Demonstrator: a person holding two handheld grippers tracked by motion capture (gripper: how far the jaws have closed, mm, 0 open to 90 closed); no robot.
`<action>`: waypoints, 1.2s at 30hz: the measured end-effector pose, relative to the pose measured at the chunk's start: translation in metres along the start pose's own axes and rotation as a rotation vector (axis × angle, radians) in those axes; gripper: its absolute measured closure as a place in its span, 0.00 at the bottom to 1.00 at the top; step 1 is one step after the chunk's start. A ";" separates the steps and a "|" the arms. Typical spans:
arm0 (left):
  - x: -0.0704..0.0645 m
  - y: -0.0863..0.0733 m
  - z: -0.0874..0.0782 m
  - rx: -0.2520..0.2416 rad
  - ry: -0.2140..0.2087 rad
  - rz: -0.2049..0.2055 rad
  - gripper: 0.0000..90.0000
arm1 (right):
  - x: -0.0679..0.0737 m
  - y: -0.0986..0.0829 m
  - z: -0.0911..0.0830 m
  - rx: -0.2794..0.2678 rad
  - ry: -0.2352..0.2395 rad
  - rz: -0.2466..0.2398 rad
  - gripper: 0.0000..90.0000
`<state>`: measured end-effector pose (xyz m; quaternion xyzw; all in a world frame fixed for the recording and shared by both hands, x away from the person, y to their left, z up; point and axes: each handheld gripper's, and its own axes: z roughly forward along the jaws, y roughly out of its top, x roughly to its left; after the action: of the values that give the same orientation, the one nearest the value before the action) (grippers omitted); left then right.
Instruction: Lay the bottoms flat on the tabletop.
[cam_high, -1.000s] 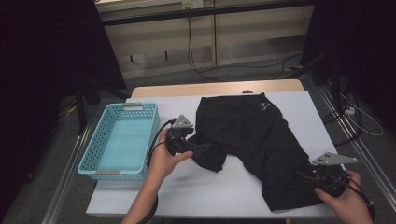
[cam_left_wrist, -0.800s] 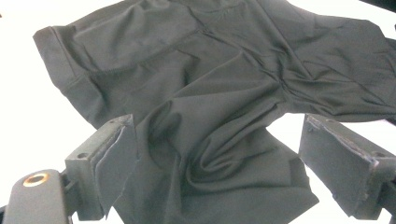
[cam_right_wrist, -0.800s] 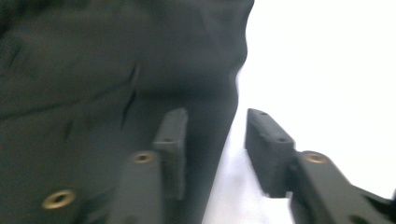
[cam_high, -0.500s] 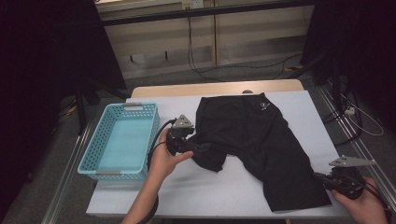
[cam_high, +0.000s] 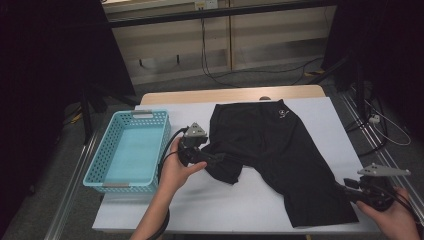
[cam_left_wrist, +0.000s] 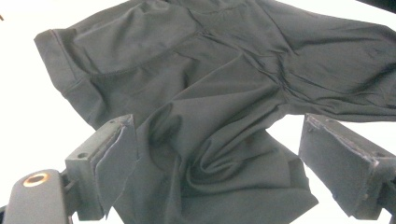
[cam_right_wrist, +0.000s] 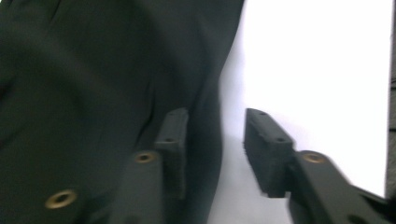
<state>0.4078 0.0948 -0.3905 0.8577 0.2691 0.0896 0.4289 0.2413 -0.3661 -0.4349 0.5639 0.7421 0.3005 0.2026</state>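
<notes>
High view is showing the black shorts (cam_high: 280, 160) spread on the white table (cam_high: 240, 205), waistband toward the far edge, one leg bunched toward the blue basket (cam_high: 130, 150) and the other running down toward your right gripper (cam_high: 350, 192). Your left gripper (cam_high: 212, 159) is sitting at the bunched leg; in the left gripper view the jaws are standing wide apart with crumpled cloth between them, pinching nothing. You are bringing the right gripper to the outer edge of the other leg, and in the right gripper view its jaws are partly open, one over the fabric, the other over bare table just beside the hem, gripping nothing yet. I judge you are setting up a fold or a flattening: keep that edge centred between the jaws, bite one layer deep enough, and close before lifting
</notes>
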 end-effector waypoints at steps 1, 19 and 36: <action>0.000 0.000 -0.001 0.000 -0.001 -0.001 0.13 | -0.001 0.006 0.004 -0.004 -0.002 0.001 0.62; 0.008 -0.013 -0.003 0.025 0.024 -0.022 0.13 | -0.023 0.102 0.105 -0.063 -0.066 0.087 0.61; 0.009 -0.021 0.004 0.053 0.027 -0.042 0.13 | -0.047 0.098 0.122 -0.069 0.003 0.208 1.00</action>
<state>0.4088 0.1076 -0.4101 0.8615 0.2951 0.0851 0.4043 0.4025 -0.3669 -0.4601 0.6303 0.6689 0.3462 0.1884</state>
